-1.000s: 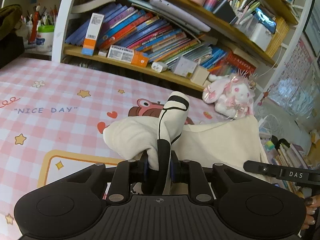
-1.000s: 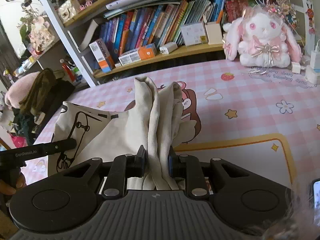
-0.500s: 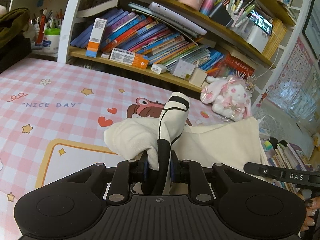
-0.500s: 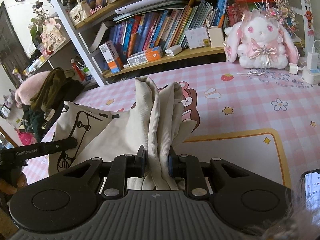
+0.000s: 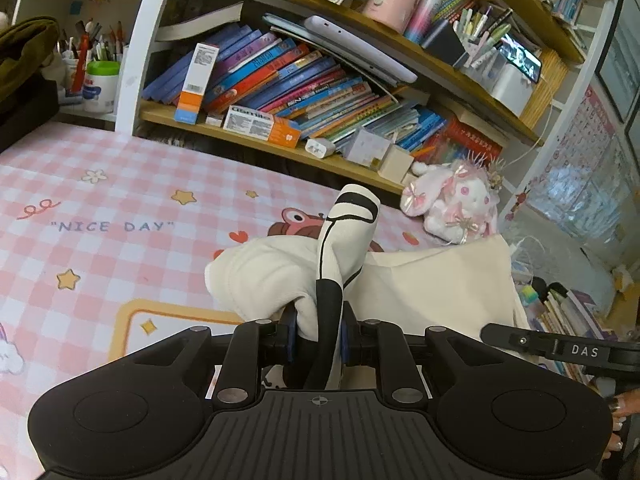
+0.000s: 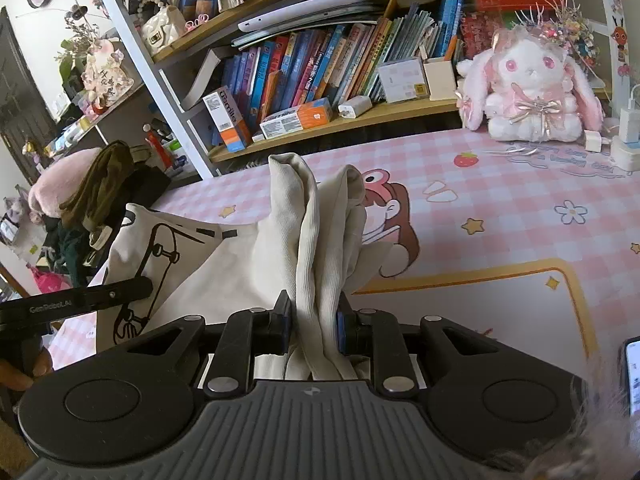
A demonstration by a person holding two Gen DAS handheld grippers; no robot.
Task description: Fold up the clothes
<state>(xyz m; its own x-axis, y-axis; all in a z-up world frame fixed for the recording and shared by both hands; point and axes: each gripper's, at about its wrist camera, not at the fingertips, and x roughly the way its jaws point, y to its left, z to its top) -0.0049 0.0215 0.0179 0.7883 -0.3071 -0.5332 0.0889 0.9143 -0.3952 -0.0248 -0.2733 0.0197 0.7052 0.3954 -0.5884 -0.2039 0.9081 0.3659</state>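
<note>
A cream garment (image 5: 432, 284) with a black line print hangs stretched between my two grippers above the pink checked table (image 5: 100, 240). My left gripper (image 5: 318, 332) is shut on a bunched end of it that carries a black band. My right gripper (image 6: 312, 320) is shut on a ribbed cream bunch (image 6: 316, 232). In the right wrist view the garment's printed panel (image 6: 160, 248) spreads to the left towards the other gripper's bar (image 6: 76, 300). The right gripper's bar (image 5: 560, 348) shows in the left wrist view.
A bookshelf (image 5: 304, 92) full of books lines the table's far edge. A pink plush rabbit (image 6: 528, 88) sits at the far right with chargers (image 6: 628, 128) beside it. Dark clothes (image 6: 100, 196) are piled off the left end. A phone (image 6: 632, 372) lies at the near right.
Both grippers have risen and drawn back a little with the garment held; the shelves and table show from slightly higher. Both grips are unchanged.
</note>
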